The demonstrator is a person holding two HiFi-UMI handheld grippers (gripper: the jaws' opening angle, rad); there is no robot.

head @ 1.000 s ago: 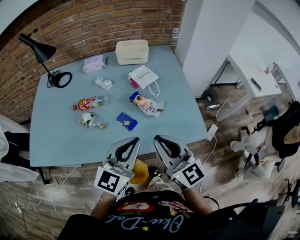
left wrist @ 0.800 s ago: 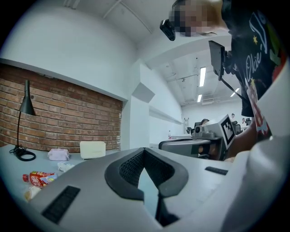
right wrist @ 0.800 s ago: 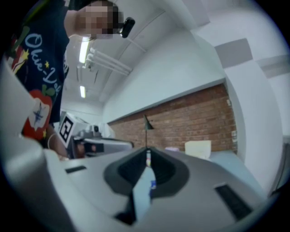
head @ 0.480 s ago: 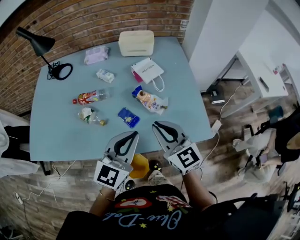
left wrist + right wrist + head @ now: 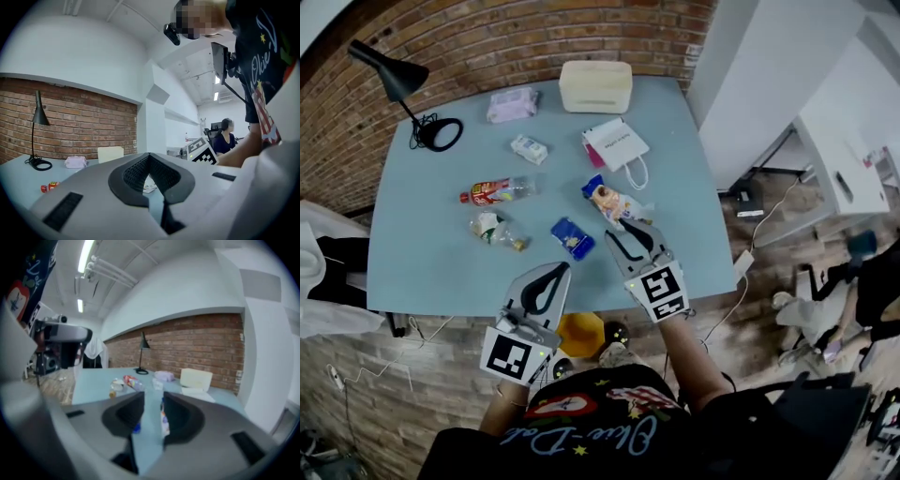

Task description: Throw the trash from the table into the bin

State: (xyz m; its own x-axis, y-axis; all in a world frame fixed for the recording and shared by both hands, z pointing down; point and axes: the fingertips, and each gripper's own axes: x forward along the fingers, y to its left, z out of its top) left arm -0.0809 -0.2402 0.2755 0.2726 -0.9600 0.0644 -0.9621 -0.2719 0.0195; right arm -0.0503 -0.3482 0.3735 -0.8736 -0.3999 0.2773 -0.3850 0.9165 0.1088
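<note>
Background stuff only: black desk lamp (image 5: 392,73) far left, close by brick wall (image 5: 534,33). Cream boxy thing (image 5: 595,86) further right along same wall. Big white pillar (image 5: 750,75) to right of that, white desk (image 5: 853,159) beyond it. Wood-plank floor (image 5: 787,281) with white cable (image 5: 739,267) trailing across. Left gripper view: seated person (image 5: 226,138) way at back of room. Right gripper view: strip lights (image 5: 86,254) on ceiling.

Pale script on the black shirt (image 5: 262,61) seems to read "Olive"; the letters after it are unclear. The white bag (image 5: 617,145) carries small dark print, too tiny to read. Left of the bag, the bottle (image 5: 499,191) has an illegible red label. On the near side of the bag, a cube (image 5: 663,288) bears a square black-and-white marker without letters
</note>
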